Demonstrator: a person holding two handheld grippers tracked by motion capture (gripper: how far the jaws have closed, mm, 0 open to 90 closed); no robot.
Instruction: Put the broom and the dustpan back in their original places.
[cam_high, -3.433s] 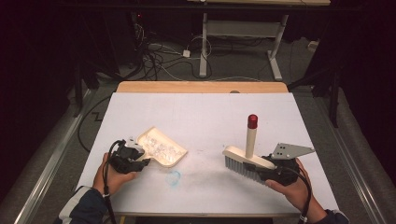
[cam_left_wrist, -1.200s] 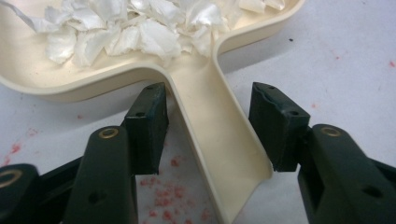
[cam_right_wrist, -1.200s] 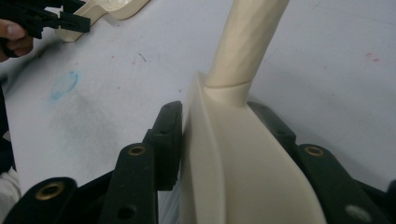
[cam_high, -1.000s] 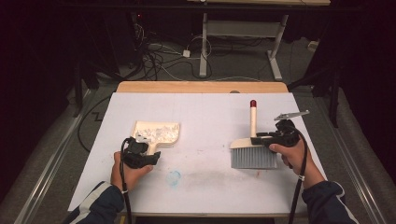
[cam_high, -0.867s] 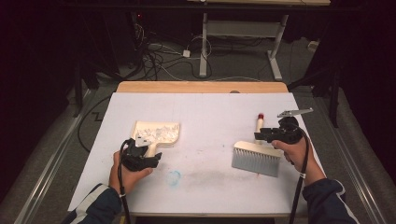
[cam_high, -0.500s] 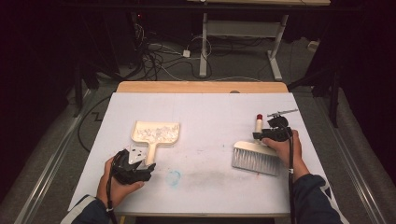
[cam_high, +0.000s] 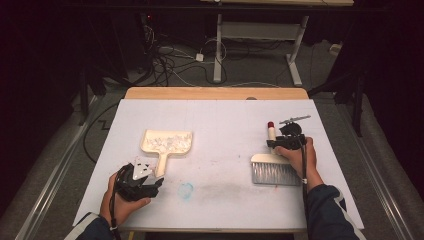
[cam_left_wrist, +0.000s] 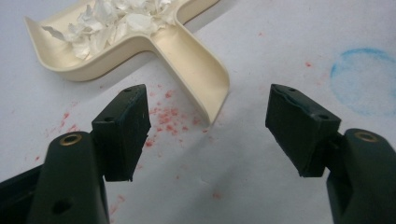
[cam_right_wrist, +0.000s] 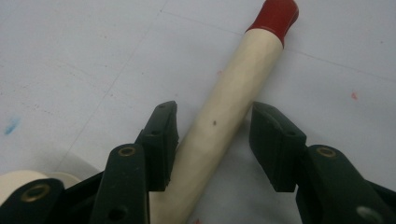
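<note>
cream dustpan full of paper scraps; left tongs spread, off handle. right tongs spread around brush handle, not pinching. risk: careless regrip tips scraps onto desk.

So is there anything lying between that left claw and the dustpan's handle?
Nothing visible. In the left gripper view, the open left gripper faces the end of the dustpan handle, with bare white table and a few red specks in the gap.
</note>
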